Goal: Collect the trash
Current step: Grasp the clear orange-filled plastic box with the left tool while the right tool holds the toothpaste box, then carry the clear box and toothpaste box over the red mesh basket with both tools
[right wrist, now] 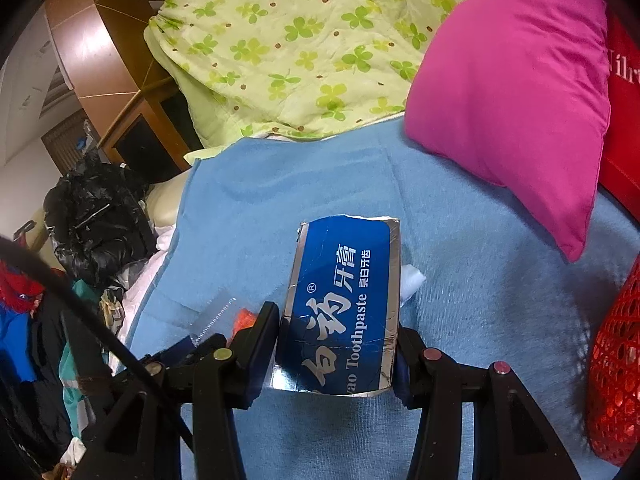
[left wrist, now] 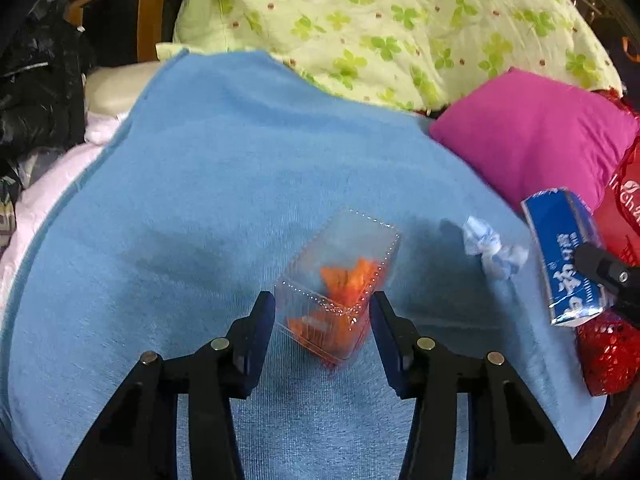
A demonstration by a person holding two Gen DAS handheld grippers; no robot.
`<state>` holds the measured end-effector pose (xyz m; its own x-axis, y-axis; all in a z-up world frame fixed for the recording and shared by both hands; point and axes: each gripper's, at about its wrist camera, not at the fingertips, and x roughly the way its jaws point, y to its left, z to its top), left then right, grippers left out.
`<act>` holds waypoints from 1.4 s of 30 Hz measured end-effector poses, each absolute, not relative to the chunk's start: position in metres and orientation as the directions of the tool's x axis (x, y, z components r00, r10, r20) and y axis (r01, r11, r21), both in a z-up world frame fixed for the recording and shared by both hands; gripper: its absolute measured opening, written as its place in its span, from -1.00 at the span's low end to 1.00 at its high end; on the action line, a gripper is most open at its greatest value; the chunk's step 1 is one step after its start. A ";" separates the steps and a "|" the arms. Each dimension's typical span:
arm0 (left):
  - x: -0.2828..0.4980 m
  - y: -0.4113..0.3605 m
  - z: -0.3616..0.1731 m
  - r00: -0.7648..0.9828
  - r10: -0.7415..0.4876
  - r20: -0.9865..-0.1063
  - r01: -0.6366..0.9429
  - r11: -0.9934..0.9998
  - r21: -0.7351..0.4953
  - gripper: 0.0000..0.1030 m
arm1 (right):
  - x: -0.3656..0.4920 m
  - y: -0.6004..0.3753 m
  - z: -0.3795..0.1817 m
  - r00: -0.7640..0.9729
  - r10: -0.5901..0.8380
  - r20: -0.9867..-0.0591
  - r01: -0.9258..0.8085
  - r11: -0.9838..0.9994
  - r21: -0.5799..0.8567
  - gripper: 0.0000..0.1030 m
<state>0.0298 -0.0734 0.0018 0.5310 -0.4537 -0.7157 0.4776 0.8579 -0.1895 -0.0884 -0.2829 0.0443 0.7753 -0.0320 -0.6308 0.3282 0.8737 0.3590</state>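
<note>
On the blue blanket (left wrist: 192, 184) spread over the bed, a clear plastic clamshell box (left wrist: 340, 284) with orange scraps inside lies directly ahead of the left gripper (left wrist: 323, 312). The jaws stand at a middling width, one on each side of the box's near end; a thin gap seems to remain on each side, so the pads look not yet pressed on it, though blur makes this hard to be sure of. The box's long axis runs away from the gripper and slightly to the right, so the fingers straddle its short width, which suits a squeeze across the narrow sides. In my judgement the coming move is simply to close further and lift.

The right gripper (right wrist: 338, 332) is clamped on a blue toothpaste carton (right wrist: 344, 300), flattened and silver-edged, held by its near end with its length pointing forward. In the left wrist view that carton (left wrist: 566, 256) hangs at the right, above a red mesh basket (left wrist: 608, 356). A crumpled white tissue (left wrist: 494, 248) lies on the blanket between the box and the carton, nearer the right hand, untouched. A magenta pillow (left wrist: 528, 136) and a clover-print quilt (left wrist: 380, 20) lie beyond.
</note>
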 end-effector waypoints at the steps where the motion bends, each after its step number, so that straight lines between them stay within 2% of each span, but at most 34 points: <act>1: 0.028 -0.072 0.005 0.536 -0.458 -0.709 0.477 0.857 -0.194 -0.02 | -0.089 -0.283 0.045 0.777 -0.032 -0.628 0.325 0.876 0.357 0.02; 10: 0.009 -0.059 0.040 0.597 -0.491 -0.634 0.450 0.860 -0.242 -0.02 | -0.100 -0.275 0.058 0.797 -0.032 -0.603 0.294 0.892 0.342 0.02; 15: -0.007 -0.065 0.056 0.667 -0.442 -0.599 0.427 0.887 -0.178 -0.02 | -0.111 -0.272 0.067 0.814 -0.037 -0.580 0.275 0.904 0.329 0.02; 24: -0.032 -0.085 0.078 0.719 -0.369 -0.589 0.404 0.911 -0.077 -0.02 | -0.138 -0.270 0.085 0.842 -0.081 -0.533 0.267 0.922 0.282 0.02; 42: -0.076 -0.138 0.097 0.739 -0.378 -0.559 0.462 0.887 0.011 -0.01 | -0.198 -0.280 0.118 0.894 -0.179 -0.410 0.279 0.940 0.198 0.02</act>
<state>-0.0763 -0.1375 0.0968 0.7385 -0.3776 -0.5586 0.4617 0.8870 0.0109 -0.1983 -0.2804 0.1184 0.8943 -0.1788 -0.4101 0.2788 0.9397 0.1982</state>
